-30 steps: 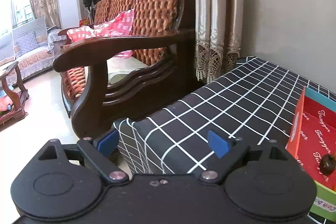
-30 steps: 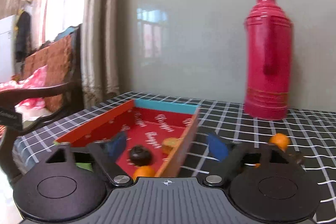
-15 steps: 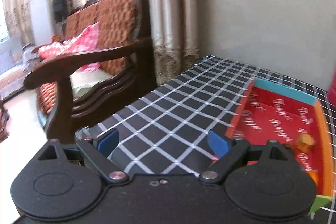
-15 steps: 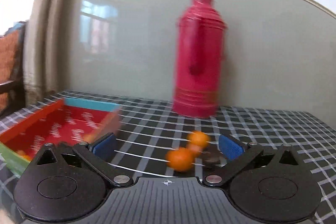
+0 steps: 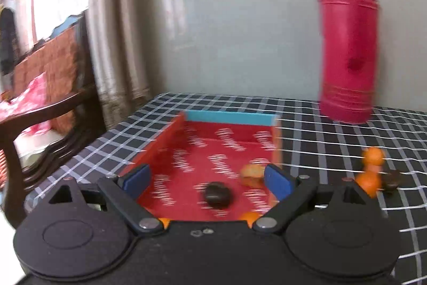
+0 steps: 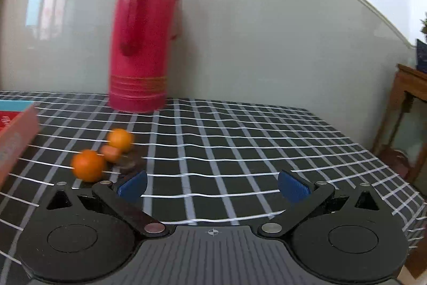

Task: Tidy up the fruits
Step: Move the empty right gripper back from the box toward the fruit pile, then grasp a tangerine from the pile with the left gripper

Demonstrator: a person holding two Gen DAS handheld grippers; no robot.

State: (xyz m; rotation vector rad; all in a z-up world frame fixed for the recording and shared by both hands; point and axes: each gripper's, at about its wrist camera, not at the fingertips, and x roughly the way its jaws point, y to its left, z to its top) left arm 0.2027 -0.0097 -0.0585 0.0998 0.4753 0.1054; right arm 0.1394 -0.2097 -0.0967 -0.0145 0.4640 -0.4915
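Left view: my left gripper [image 5: 205, 179] stands wide, nothing between its pads, over the near end of the red box [image 5: 229, 118].
Box contents: dark fruit [image 5: 216, 194] between my fingers, yellowish fruit [image 5: 252, 172] beside the right pad.
Right view: my right gripper [image 6: 212, 187] is spread fully, empty, over checked cloth [image 6: 240, 146].
Loose fruit: oranges [image 6: 88, 165] lie outside my left finger, near the flask [image 6: 142, 36].
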